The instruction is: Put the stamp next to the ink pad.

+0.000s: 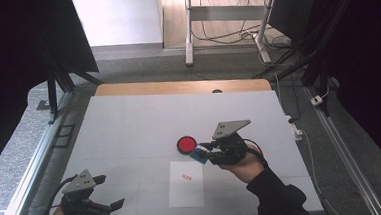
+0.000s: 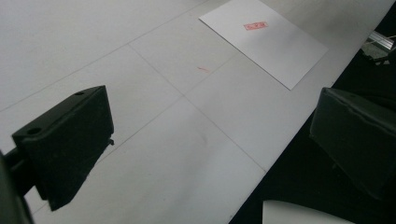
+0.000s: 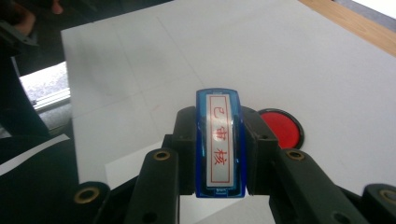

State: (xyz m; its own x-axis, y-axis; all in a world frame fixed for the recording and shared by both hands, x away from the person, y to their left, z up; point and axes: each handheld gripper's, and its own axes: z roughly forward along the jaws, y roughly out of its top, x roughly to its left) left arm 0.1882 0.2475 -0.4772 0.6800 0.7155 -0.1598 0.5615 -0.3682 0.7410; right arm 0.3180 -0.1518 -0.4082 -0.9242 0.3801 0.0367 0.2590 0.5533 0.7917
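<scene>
While right tongs (image 3: 218,140) grip stamp (image 3: 219,144), ink pad (image 3: 281,127) sits beside.

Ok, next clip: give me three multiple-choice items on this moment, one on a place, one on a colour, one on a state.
1. Where does the red ink pad lie relative to the sheet of paper?
A. on top of it
B. on the table beyond its far edge
C. at the table's left edge

2. What colour is the body of the stamp in the right tool?
A. blue
B. green
C. yellow

3. How does the left tool stand?
A. shut on the stamp
B. shut on the paper
C. open, nothing between its jaws

Answers:
1. B: the high view shows the pad on the bare table past the sheet.
2. A: the right gripper view shows a blue casing around the white label.
3. C: the left gripper view shows its jaws wide apart over the table.
</scene>
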